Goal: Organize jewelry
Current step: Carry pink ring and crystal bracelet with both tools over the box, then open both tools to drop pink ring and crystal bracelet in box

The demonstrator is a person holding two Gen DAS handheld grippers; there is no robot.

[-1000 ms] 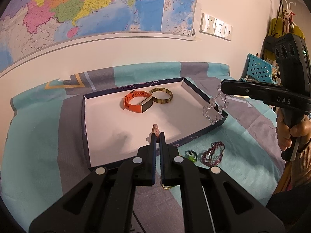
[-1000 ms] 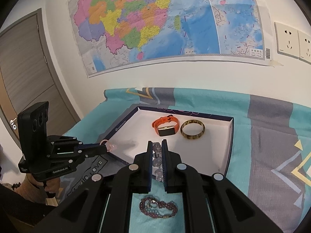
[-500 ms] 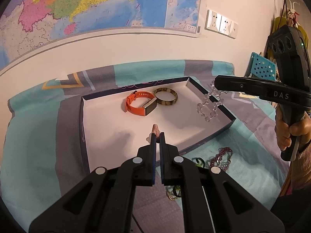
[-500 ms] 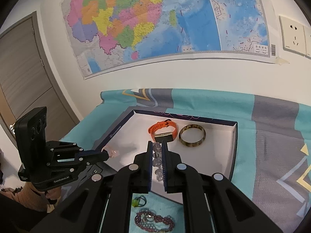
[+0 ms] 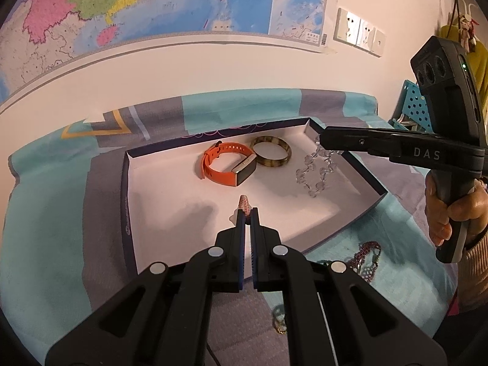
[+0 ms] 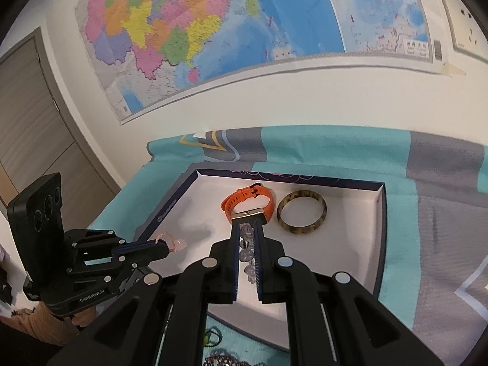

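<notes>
- Right gripper (image 6: 246, 228) is clamped on the clear bead bracelet (image 5: 315, 169); lower it into the tray (image 5: 170, 231) beside the bangle (image 5: 270, 156), then release.
- Left gripper (image 5: 247, 213) pinches a pink bracelet (image 5: 244, 202).

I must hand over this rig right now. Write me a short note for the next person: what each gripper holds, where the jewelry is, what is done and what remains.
Left gripper: shut on a small pink piece, held above the tray's near part.
Right gripper: shut on a clear bead bracelet, which hangs above the tray's right side.
Done: the orange watch and the brown bangle lie side by side in the tray, toward the back.
Left: set both held pieces down in the tray. Then collect the dark red bead bracelet, a small green piece and a gold piece, all on the cloth in front of the tray.
</notes>
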